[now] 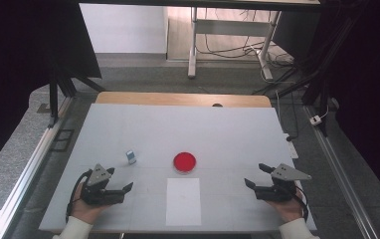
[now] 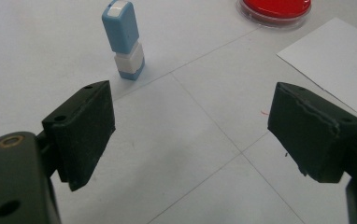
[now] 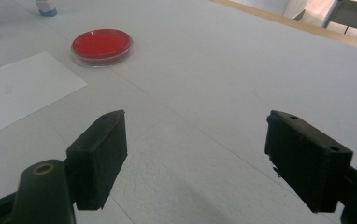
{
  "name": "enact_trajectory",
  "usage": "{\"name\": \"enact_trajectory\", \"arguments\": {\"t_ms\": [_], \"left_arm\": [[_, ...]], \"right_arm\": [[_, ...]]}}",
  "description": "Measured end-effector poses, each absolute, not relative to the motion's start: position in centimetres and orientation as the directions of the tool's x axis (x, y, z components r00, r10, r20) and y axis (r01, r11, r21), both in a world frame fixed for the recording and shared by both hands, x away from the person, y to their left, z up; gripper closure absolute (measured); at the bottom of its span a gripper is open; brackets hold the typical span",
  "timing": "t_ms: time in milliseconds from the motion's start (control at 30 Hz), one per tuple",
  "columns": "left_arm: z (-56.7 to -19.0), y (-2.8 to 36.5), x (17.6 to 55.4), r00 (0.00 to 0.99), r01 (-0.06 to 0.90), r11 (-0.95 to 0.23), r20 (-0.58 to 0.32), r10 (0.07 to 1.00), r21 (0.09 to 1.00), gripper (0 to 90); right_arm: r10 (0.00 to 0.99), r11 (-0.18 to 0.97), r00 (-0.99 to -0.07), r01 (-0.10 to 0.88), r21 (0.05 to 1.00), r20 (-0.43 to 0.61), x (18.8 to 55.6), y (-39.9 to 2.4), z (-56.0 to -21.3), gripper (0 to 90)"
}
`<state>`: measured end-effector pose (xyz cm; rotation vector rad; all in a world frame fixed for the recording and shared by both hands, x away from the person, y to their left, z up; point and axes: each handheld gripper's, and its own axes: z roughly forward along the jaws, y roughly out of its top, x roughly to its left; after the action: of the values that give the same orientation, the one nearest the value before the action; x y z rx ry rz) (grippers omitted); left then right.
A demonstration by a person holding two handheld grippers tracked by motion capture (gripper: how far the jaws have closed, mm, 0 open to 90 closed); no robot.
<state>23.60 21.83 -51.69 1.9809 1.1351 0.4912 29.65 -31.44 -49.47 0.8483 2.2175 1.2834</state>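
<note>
Blue-and-white stamp (image 2: 124, 41) stands upright on the surface (image 1: 228, 129), ahead of the left claw (image 1: 120, 180), jaws wide and empty. Tall and narrow, it may topple if nudged. Right claw (image 1: 256, 175) likewise gapes, empty.

You see a matt, smooth white table (image 1: 128, 124) with a wooden far edge. The stamp (image 2: 124, 39) looks like glossy blue and white plastic. The red dish (image 3: 102, 45) has a clear, shiny plastic rim. The white sheet (image 1: 183, 200) looks like matt paper. Your gripper pads (image 2: 87, 135) are black, dull and slightly rough.
</note>
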Motion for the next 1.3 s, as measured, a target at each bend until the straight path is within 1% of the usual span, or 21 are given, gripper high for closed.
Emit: {"name": "enact_trajectory", "arguments": {"t_ms": [300,400,700,833,967,1067,1167,1300], "left_arm": [[-51.5,21.9,23.5,0.528,0.536,-0.296,-0.04,0.848,0.791,15.2],[-51.5,21.8,23.5,0.53,0.535,-0.3,-0.037,0.847,0.79,15.2],[-51.2,21.6,23.4,0.529,0.532,-0.296,-0.039,0.848,0.793,14.8],[-51.1,21.5,23.5,0.535,0.522,-0.311,-0.021,0.844,0.794,14.5],[-50.9,21.6,23.7,0.533,0.526,-0.308,-0.025,0.846,0.793,14.5],[-50.2,21.7,23.8,0.526,0.52,-0.305,-0.017,0.851,0.798,14.5],[-49.6,21.8,23.7,0.525,0.51,-0.308,-0.007,0.851,0.803,14.7],[-49.3,21.7,23.6,0.527,0.504,-0.317,0.004,0.85,0.804,15.0]], "right_arm": [[0.7,0.372,-0.711,0.281,0.885,-0.068,29.3,-31.5,-49.4,21.4],[0.691,0.382,-0.718,0.26,0.887,-0.087,29.2,-31.3,-49.2,19.8],[0.689,0.365,-0.723,0.286,0.886,-0.05,29.2,-31.3,-49.3,18.7],[0.691,0.366,-0.721,0.286,0.886,-0.053,29.3,-31.2,-49.3,18.8],[0.699,0.361,-0.713,0.288,0.887,-0.053,29.3,-31.3,-49.5,19.1],[0.701,0.36,-0.711,0.281,0.89,-0.059,29.3,-31.4,-49.7,17.3],[0.688,0.363,-0.723,0.269,0.892,-0.062,29.5,-31.4,-49.8,13.2],[0.683,0.372,-0.728,0.277,0.886,-0.059,29.6,-31.2,-49.7,12.6]]}}
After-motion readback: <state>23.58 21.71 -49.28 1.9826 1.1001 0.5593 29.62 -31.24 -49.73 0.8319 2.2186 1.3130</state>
